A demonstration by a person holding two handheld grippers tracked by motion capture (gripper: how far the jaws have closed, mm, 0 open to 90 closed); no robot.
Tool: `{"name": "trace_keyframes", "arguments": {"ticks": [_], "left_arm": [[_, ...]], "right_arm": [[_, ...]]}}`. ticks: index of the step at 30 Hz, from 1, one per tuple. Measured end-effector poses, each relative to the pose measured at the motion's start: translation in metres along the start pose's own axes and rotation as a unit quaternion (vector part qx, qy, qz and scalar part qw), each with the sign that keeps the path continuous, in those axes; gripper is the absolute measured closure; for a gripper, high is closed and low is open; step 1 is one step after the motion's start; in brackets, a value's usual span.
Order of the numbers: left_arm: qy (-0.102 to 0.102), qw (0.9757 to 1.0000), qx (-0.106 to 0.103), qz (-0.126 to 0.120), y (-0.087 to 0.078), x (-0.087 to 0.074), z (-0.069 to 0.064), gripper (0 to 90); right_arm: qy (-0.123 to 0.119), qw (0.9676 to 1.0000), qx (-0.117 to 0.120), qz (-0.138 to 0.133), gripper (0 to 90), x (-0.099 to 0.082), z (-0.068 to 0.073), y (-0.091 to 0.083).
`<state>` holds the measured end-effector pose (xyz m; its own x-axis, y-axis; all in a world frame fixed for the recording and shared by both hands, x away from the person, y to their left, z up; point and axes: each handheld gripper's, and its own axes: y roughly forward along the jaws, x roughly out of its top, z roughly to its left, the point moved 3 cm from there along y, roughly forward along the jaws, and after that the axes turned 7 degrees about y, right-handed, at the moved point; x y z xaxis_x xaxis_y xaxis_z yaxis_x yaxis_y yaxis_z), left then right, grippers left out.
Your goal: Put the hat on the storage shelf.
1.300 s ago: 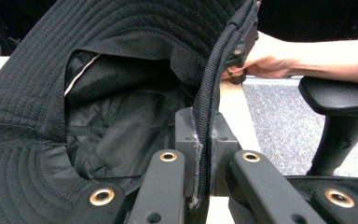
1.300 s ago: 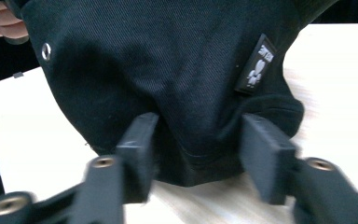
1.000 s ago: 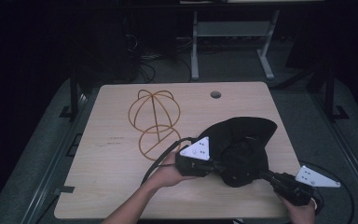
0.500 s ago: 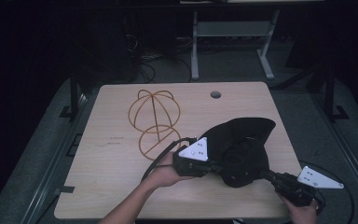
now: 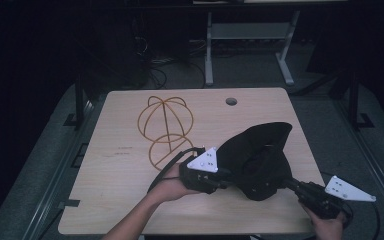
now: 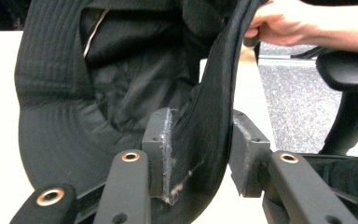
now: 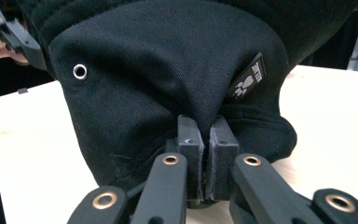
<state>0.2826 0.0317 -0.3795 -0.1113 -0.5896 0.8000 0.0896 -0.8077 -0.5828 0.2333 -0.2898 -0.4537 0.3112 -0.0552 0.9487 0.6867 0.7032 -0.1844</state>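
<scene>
While the black hat [image 5: 260,160] is hanging between two grippers over the table's near right part, the left gripper [image 6: 200,154] is letting go of its brim.

Showing its dark lining, a metal eyelet and a small paw-print tag, the hat is sagging just above the light wooden table [image 5: 120,190]; the right gripper [image 7: 205,140] is pinching a fold of its fabric with pads pressed together, while the left gripper's jaws, having just been opening, are standing apart with the brim edge loose between them, leaning on one pad. Behind, well apart, a wire hat stand [image 5: 166,127] is lying near a cable hole [image 5: 231,101]. Compared with a second ago, the hat is sitting in almost the same spot and the left jaws are no longer clamped.
</scene>
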Motion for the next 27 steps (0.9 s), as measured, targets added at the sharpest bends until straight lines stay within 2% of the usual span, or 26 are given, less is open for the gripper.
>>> {"name": "trace_keyframes", "arguments": {"ticks": [6,15,22,27], "left_arm": [[-0.004,0.9999,0.008,0.008,-0.008,-0.011,-0.004,59.8],[-0.021,0.9994,0.024,0.008,-0.026,-0.031,-0.01,57.1],[-0.029,0.999,0.031,0.016,-0.032,-0.052,-0.022,53.9],[-0.039,0.9985,0.037,0.012,-0.036,-0.064,-0.028,51.2]], "right_arm": [[-0.002,0.9999,0.005,-0.014,86.4,0.014,0.003,-0.003],[-0.023,0.999,0.012,-0.036,86.8,0.054,0.012,-0.004],[-0.033,0.9989,0.004,-0.032,86.7,0.076,0.015,-0.004],[-0.038,0.9989,0.003,-0.028,86.7,0.091,0.017,-0.002]]}}
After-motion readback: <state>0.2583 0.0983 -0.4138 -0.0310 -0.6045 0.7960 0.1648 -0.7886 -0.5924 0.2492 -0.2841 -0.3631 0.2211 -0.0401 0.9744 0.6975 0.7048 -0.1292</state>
